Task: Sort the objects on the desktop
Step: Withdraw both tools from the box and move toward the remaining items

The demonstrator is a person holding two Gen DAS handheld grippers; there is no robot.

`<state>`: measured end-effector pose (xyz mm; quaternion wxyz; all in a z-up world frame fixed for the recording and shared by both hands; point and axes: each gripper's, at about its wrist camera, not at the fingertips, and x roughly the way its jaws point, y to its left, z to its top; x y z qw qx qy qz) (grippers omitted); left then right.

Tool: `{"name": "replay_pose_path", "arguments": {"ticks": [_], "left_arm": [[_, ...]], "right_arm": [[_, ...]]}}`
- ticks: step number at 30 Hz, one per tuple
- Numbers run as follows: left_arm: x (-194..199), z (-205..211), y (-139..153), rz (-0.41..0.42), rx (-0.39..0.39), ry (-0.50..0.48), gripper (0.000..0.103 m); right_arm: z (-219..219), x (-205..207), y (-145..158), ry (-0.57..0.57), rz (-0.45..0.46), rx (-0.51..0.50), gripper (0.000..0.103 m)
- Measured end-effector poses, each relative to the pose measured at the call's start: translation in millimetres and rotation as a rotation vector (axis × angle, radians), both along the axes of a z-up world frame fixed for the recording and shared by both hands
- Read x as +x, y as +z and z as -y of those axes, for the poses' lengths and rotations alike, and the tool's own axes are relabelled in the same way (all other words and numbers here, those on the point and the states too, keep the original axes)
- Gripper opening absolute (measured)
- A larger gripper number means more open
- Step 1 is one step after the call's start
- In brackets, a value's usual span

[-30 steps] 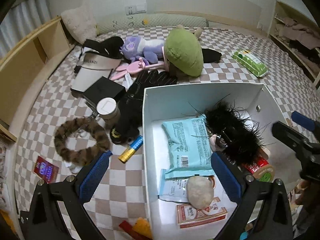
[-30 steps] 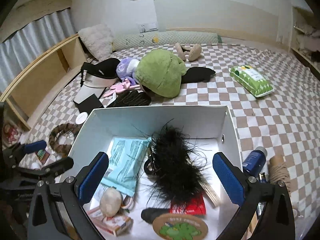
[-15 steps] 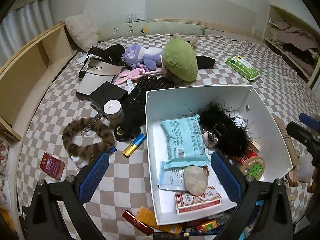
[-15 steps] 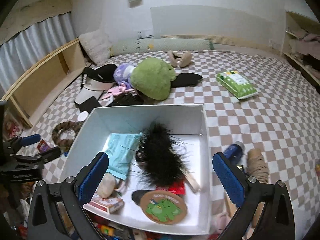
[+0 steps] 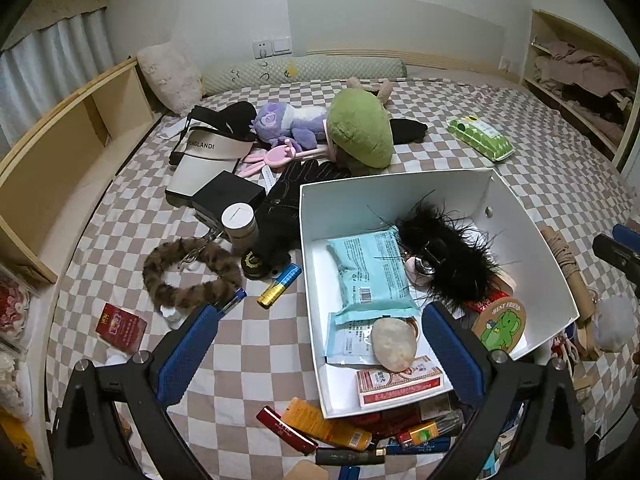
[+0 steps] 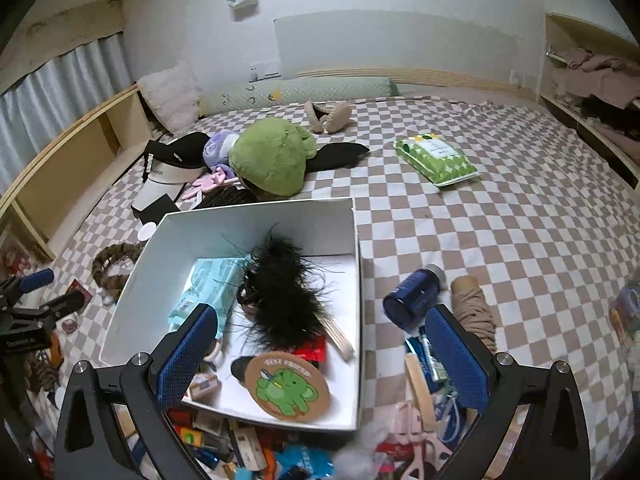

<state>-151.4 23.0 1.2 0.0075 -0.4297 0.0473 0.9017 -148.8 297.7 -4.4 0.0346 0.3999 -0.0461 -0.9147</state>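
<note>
From the left wrist view, the left gripper (image 5: 318, 350) hangs wide and empty above the white box (image 5: 404, 188), with the blue-and-gold battery (image 5: 279, 285) loose just beside its left wall. From the right wrist view, the right gripper (image 6: 322, 350) is equally spread and empty, the navy bottle (image 6: 414, 298) lying just right of the box; either pick probably wants a straight descent, jaws straddling the short axis.

Feather tuft (image 5: 444, 252) in box (image 5: 400, 192) (glove (image 5: 288, 204) left)

Soft, even indoor light is falling from above in both views, casting only faint shadows. The open white cardboard box (image 5: 400, 196) is reflecting brightly without glare. Fisheye distortion is bending the pale wooden bed frame (image 6: 60, 160) and darkening the corners into black vignettes. Focus is staying fairly sharp, softening slightly towards the edges.
</note>
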Motion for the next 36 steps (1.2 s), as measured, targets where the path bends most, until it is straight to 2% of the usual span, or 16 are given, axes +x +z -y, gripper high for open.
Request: {"name": "replay_pose_path", "arguments": {"ticks": [9, 17, 27, 36], "left_arm": [[13, 7, 4, -0.006, 0.022, 0.014, 0.103], [22, 21, -2, 0.028, 0.033, 0.037, 0.103], [37, 43, -7, 0.045, 0.093, 0.049, 0.102], [44, 72, -16, 0.07, 0.088, 0.101, 0.102]], "right_arm": [[-19, 19, 2, -0.017, 0.011, 0.03, 0.103], [-40, 32, 3, -0.052, 0.024, 0.045, 0.103], [-82, 45, -10, -0.158, 0.057, 0.032, 0.103], [-110, 45, -25, -0.215, 0.127, 0.084, 0.103]]}}
